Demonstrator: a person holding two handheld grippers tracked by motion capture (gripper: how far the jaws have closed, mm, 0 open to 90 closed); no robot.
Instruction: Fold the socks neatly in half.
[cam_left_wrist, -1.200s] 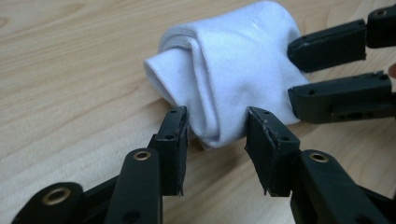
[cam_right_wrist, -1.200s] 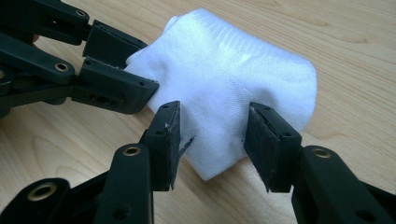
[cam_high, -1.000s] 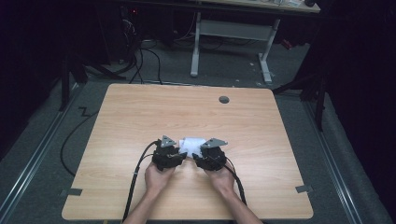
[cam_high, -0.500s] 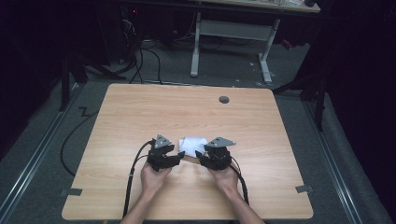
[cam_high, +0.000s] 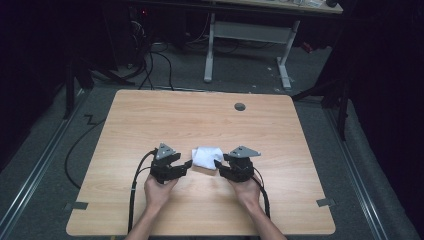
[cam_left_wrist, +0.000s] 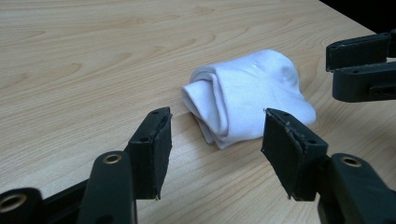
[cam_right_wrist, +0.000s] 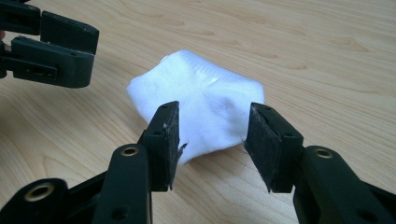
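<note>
Cloth, folded white, hides its far folds; left gripper jaws just opening, right gripper jaws apart.

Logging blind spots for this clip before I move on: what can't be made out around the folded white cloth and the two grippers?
- White cloth: its underside and inner folds are hidden by its own outer layers in both gripper views.
- Left gripper, right gripper: in the high view, too small to tell whether the tips touch the cloth.
- Dark round spot on the table: too small to identify.
</note>
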